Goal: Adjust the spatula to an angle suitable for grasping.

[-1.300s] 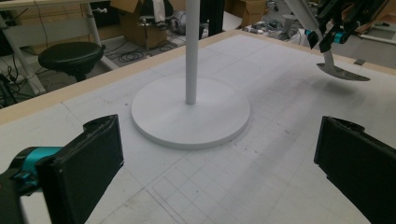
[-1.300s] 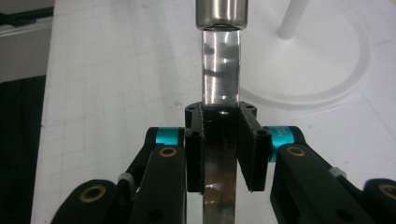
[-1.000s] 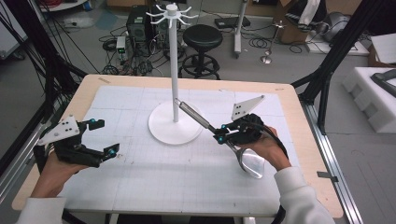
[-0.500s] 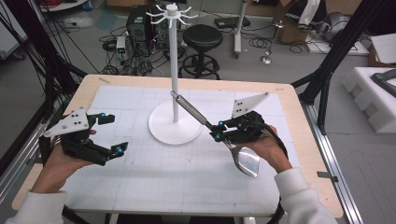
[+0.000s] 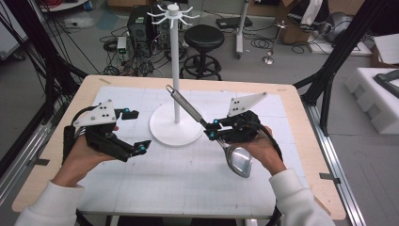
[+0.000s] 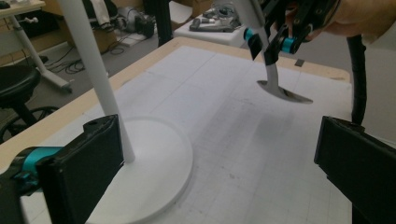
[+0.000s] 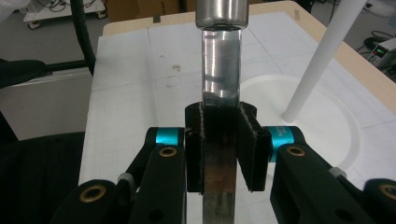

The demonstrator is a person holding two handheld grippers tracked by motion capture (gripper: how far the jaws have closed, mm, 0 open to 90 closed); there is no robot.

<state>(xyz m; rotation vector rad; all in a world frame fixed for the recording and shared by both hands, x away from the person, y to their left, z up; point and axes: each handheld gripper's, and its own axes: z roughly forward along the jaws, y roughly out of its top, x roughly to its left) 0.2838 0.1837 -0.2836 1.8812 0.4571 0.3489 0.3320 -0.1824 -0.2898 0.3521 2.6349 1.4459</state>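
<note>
A metal spoon [image 5: 239, 161] hangs above the table, bowl low and near me, with its long handle [image 5: 185, 103] slanting up toward the white stand's pole [image 5: 175, 70]. My right gripper [image 5: 211, 130] is shut on the handle just above the bowl; in the right gripper view the pads [image 7: 248, 149] clamp the flat shank [image 7: 222, 74]. The stand has a round base [image 5: 162, 134] and a ring of hooks [image 5: 173, 11] on top. My left gripper [image 5: 137, 131] is open, nothing between its jaws, just left of the base. The left gripper view looks past its gripper [image 6: 219, 172] at the base [image 6: 159, 158] and spoon [image 6: 285, 94].
The white gridded mat [image 5: 188, 188] covers most of the wooden table [image 5: 310, 141]. Behind the table stand a black stool [image 5: 203, 37], electronics and cables on the floor. White foam blocks [image 5: 376, 94] lie off to the right, and black frame legs stand at both sides.
My left gripper has moved right, toward the stand's base, and lifted. My right gripper has carried the spoon slightly up and left, so the handle end sits higher beside the pole.
</note>
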